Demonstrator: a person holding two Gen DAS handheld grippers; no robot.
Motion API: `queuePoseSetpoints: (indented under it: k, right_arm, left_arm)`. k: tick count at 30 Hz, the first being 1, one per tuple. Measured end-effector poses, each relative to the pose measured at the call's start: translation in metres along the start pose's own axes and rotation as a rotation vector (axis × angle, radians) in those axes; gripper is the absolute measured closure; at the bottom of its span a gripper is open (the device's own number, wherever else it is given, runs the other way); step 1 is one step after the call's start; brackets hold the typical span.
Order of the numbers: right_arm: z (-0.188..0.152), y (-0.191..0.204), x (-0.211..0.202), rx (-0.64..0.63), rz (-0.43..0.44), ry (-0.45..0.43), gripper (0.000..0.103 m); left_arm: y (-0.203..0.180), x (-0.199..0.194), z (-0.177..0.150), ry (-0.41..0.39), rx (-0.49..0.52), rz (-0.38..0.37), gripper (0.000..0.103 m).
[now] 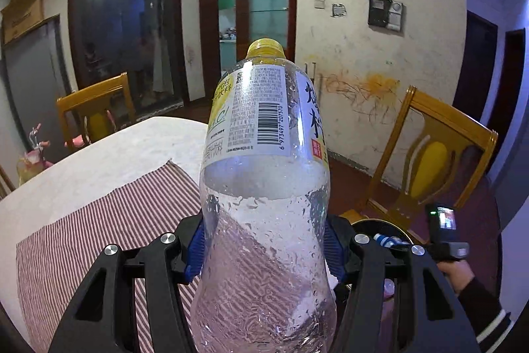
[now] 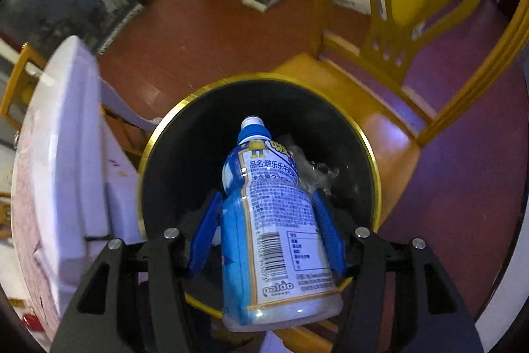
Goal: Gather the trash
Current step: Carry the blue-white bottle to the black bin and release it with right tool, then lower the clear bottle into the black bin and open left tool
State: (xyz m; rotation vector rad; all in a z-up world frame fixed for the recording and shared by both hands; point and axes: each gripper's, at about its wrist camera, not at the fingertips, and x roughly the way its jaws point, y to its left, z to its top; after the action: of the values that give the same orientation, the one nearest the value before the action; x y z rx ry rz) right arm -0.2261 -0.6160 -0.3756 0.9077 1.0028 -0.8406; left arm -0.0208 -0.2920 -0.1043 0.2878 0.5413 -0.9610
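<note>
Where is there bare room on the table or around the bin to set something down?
Free: the striped cloth left of the clear bottle, and the white tabletop beyond it. Crowded: the bin mouth, with the blue bottle over crumpled plastic; the chair seat beside it is bare.

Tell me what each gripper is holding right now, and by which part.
Left gripper: clear yellow-capped bottle, by its narrow waist. Right gripper: blue-and-white drink bottle between its fingers at mid-body, over the bin; grip uncertain.

Pretty lived-in room: off-white wall (image 1: 357,62) covered in scribbles, dark-framed glass doors (image 1: 125,32), reddish wood floor (image 2: 205,32), yellow wooden chairs (image 1: 426,154), and a white table (image 1: 109,161) with a striped cloth (image 1: 99,237).
</note>
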Motion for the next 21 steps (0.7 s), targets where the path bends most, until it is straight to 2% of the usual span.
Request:
queuePoseSetpoints:
  k: [1, 2, 4, 5, 7, 13, 18, 21]
  right_arm:
    - [0.001, -0.002, 0.011, 0.011, -0.022, 0.030, 0.035]
    - [0.001, 0.001, 0.015, 0.016, -0.036, 0.045, 0.023]
    - [0.000, 0.000, 0.015, 0.020, -0.061, 0.022, 0.019]
    - [0.000, -0.001, 0.008, 0.017, -0.067, -0.017, 0.016]
    - [-0.002, -0.004, -0.004, 0.024, -0.056, -0.064, 0.016]
    - [0.002, -0.025, -0.028, 0.102, 0.045, -0.127, 0.016]
    - [0.001, -0.038, -0.040, 0.153, 0.123, -0.153, 0.016]
    - [-0.001, -0.047, -0.049, 0.175, 0.136, -0.174, 0.015]
  left_arm:
    - [-0.004, 0.000, 0.000, -0.001, 0.006, -0.002, 0.046]
    - [-0.005, -0.002, 0.000, -0.001, 0.012, -0.005, 0.046]
    - [-0.010, -0.004, 0.002, -0.004, 0.024, -0.008, 0.046]
    - [-0.014, -0.006, 0.004, -0.009, 0.033, -0.010, 0.046]
    - [-0.022, -0.007, 0.005, -0.015, 0.046, -0.019, 0.046]
    - [-0.044, -0.003, 0.005, 0.007, 0.097, -0.061, 0.046]
    - [-0.072, 0.018, 0.000, 0.067, 0.154, -0.111, 0.046]
    - [-0.095, 0.037, -0.006, 0.117, 0.203, -0.158, 0.046]
